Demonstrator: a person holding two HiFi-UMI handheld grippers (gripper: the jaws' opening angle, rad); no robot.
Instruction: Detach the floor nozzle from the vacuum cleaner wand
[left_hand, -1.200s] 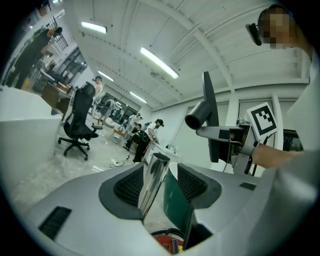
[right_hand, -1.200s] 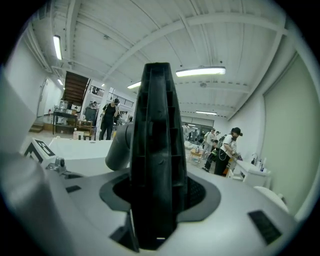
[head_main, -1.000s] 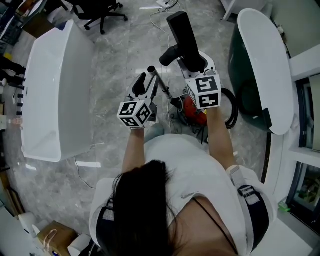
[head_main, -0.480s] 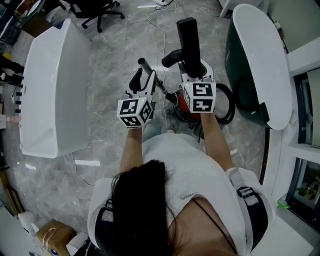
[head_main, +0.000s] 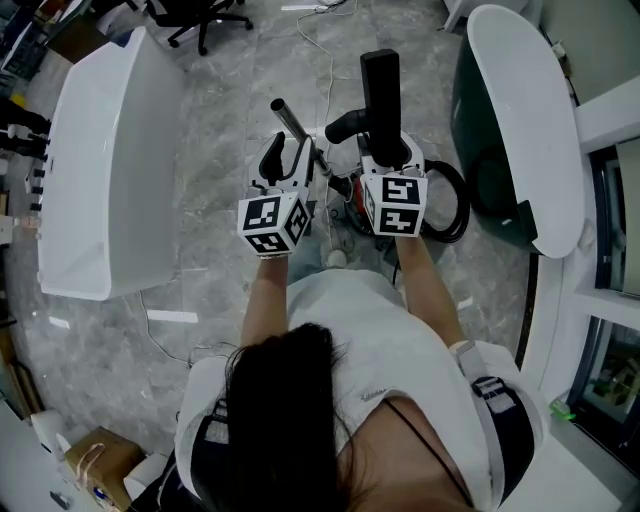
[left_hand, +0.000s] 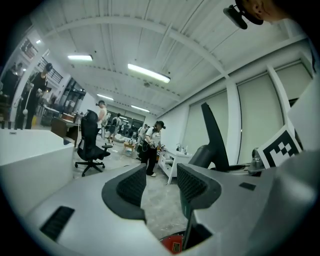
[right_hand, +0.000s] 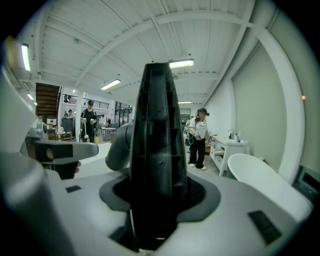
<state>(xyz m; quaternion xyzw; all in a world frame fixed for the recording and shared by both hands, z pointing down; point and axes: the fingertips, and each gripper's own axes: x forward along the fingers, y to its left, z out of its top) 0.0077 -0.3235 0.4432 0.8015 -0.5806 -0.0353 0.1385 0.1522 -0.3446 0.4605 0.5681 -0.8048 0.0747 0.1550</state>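
Black floor nozzle (head_main: 380, 85) upright, apart from slanted metal wand (head_main: 292, 123).

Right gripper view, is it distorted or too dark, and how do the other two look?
Right gripper view: fisheye bends the ceiling, corners go black, the nozzle in the right hand-held gripper looms dark. Left gripper view: same warping, ceiling lamps glare white. Head view: sharp, evenly lit, glossy floor.

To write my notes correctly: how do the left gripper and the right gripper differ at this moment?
The right gripper is shut on the black floor nozzle; the left gripper is open, with nothing between its jaws. The nozzle fills the right gripper's view; the left gripper's view looks out over the floor. Both bear a marker cube.
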